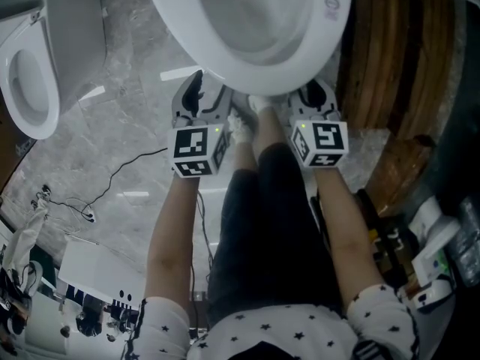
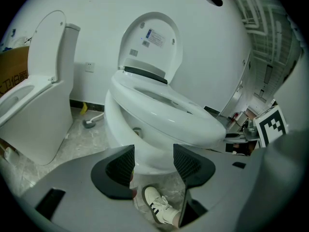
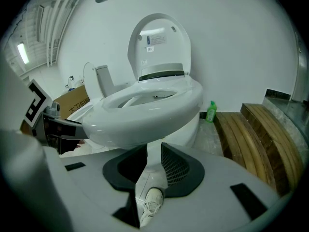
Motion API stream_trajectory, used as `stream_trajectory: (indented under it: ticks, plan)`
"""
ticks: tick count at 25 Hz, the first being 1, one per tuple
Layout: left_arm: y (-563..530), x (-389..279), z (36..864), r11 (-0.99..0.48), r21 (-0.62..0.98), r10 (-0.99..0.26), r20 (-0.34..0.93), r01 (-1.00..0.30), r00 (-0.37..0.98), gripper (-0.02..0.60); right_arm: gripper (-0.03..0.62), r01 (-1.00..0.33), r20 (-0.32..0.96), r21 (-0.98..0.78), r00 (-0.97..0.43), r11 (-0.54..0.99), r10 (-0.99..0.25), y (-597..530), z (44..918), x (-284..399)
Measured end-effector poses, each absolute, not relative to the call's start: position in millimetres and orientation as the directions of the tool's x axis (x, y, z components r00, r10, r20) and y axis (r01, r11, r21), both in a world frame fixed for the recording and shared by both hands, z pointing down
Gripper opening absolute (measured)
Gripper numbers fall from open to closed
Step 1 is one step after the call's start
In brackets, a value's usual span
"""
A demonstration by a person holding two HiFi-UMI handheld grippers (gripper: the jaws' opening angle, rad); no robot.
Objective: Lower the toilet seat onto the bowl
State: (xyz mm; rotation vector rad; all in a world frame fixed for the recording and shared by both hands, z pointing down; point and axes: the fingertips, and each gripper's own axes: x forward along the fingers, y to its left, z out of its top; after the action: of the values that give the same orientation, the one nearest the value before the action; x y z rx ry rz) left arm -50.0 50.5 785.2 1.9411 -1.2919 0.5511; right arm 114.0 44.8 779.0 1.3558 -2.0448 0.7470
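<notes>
Both arms reach forward and down, so the left gripper [image 1: 196,88] and right gripper [image 1: 319,96] sit side by side just short of the bowl's front rim, each with its jaws spread and nothing between them, only a white shoe [image 2: 159,204] on the floor below. The toilet seat [image 3: 145,105] is already lying flat on the bowl [image 2: 145,144], with the lid [image 3: 159,42] upright behind it. Around it there's a second toilet [image 1: 30,73] on the left, stacked wooden planks [image 3: 256,134] and a green bottle [image 3: 211,111] on the right, plus a cardboard box [image 3: 72,100], but its print and the lid's sticker [image 2: 155,37] are too small to read.
</notes>
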Motion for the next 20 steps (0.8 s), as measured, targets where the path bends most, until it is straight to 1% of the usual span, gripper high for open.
stream_trajectory:
  ticks: [20]
  plan:
    - [52,-56,810,-0.209,0.329,-0.578,0.718,-0.921,0.388,0.258,0.097,-0.936,0.757,-0.134,-0.309,0.325,-0.576,49,808,115]
